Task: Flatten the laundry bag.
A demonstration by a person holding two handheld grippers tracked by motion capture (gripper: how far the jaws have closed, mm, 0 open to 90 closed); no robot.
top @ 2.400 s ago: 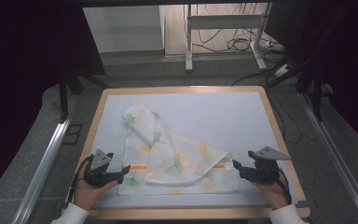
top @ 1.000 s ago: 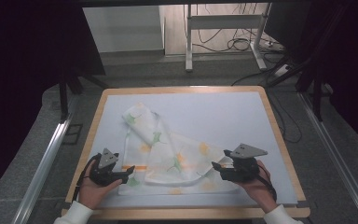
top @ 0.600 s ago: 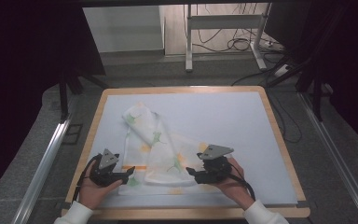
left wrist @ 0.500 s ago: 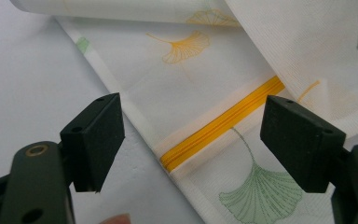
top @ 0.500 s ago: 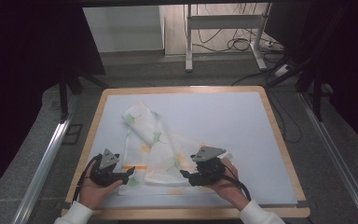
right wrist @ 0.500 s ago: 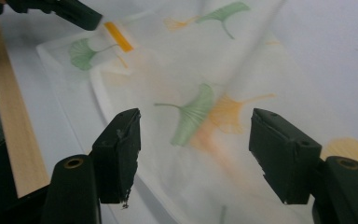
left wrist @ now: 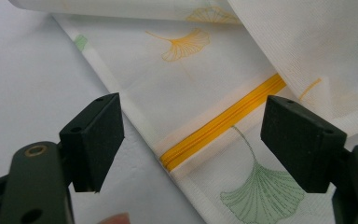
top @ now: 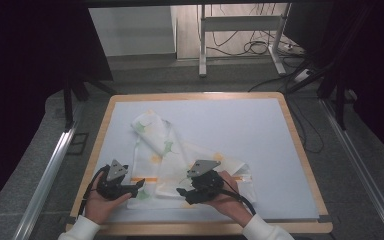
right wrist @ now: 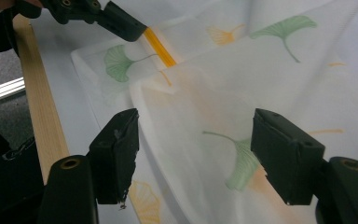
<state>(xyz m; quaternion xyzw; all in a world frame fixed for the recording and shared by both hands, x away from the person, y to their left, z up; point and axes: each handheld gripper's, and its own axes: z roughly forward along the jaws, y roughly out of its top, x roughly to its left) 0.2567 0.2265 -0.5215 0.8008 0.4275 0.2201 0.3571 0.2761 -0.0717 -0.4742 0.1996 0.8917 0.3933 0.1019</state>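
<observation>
**Two grippers spread open over a leaf-print cloth**

The table [top: 275, 130] has a pale blue-white top framed by a light wooden rim, and stands on a grey floor [top: 365, 150] with cables trailing behind it. On its near-left part lies a thin white cloth [top: 167, 155] printed with green and yellow ginkgo leaves. It is partly folded over itself: one band runs back toward the table's far left, and a wider layer spreads toward the near edge. A yellow stripe [left wrist: 223, 122] crosses the cloth near its left end, and in the left gripper view it stops at the cloth's hem, where an upper fold lies over it on the right.

The person's hands come in at the near edge. The left gripper [top: 132, 189] sits at the cloth's near-left corner, its jaws wide apart on either side of the yellow stripe, nothing between them but the flat cloth below. The right gripper [top: 182, 192] is just beside it, over the middle of the cloth's near edge, pointing left. Its jaws are also spread, with a folded edge of the cloth and a green leaf between them; whether either jaw touches the fabric cannot be told. In the right gripper view the left gripper's dark jaw tip reaches the end of the stripe.
</observation>
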